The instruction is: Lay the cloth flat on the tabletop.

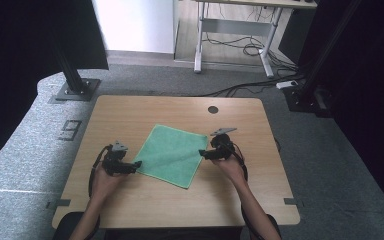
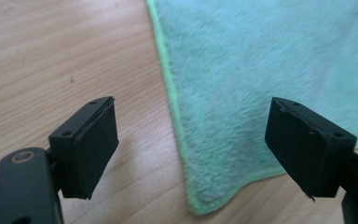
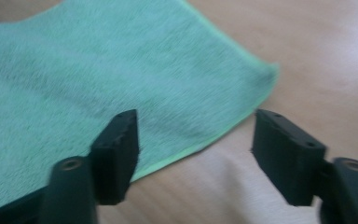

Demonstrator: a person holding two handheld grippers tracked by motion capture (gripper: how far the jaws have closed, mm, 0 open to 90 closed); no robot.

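A green cloth [image 1: 171,155] lies flat on the counter [image 1: 130,200], turned so that its corners point away from and toward the person. It sits between the two pairs of tongs.

The left tongs [image 1: 135,166] stand open at the cloth's left corner. In the left gripper view that corner [image 2: 205,205] lies flat between the two jaws, with bare wood under one jaw and cloth under the other; neither pad presses on it.

The right tongs [image 1: 203,153] are open too, at the cloth's right corner. In the right gripper view the cloth's hemmed edge [image 3: 200,142] runs across the gap between the jaws, the corner [image 3: 272,70] lying a little beyond them, and nothing is gripped.

Behind both pairs of tongs, toward the person, the counter is bare wood to its near edge. Beyond the cloth's far corner there is more bare wood up to a round cable hole [image 1: 213,109] near the far edge. To the outer side of each pair of tongs, bare wood reaches the counter's side edges.
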